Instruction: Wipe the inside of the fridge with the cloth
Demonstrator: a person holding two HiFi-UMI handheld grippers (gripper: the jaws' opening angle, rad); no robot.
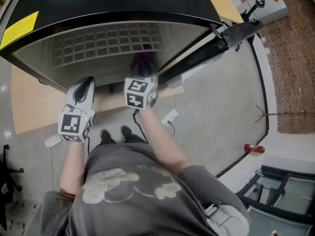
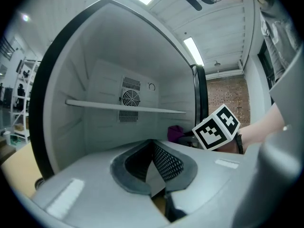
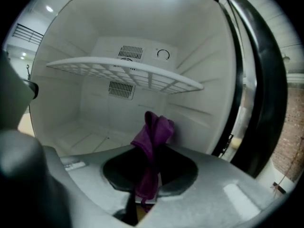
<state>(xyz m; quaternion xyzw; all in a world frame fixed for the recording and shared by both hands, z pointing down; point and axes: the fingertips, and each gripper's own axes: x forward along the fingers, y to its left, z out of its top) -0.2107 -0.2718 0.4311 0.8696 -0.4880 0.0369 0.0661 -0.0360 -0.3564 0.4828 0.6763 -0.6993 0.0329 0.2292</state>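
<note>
Fridge (image 1: 123,4) stands open below the person, black outside and white inside. A wire shelf (image 3: 128,72) spans the cavity; only the gripper views show the rear vents (image 3: 129,52). The left gripper (image 2: 154,165) sits at the opening, jaws pressed together with nothing between them. The right gripper (image 3: 148,184) points into the cavity below shelf level, jaws pinching the purple cloth (image 3: 153,132), which stands bunched above them. In the head view the cloth is probably the dark smudge beyond the right gripper.

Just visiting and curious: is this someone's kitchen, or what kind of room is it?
Probably a lab or workshop, not a kitchen: an unstocked fridge on a bare grey floor, ceiling strip lights, a brick wall.
</note>
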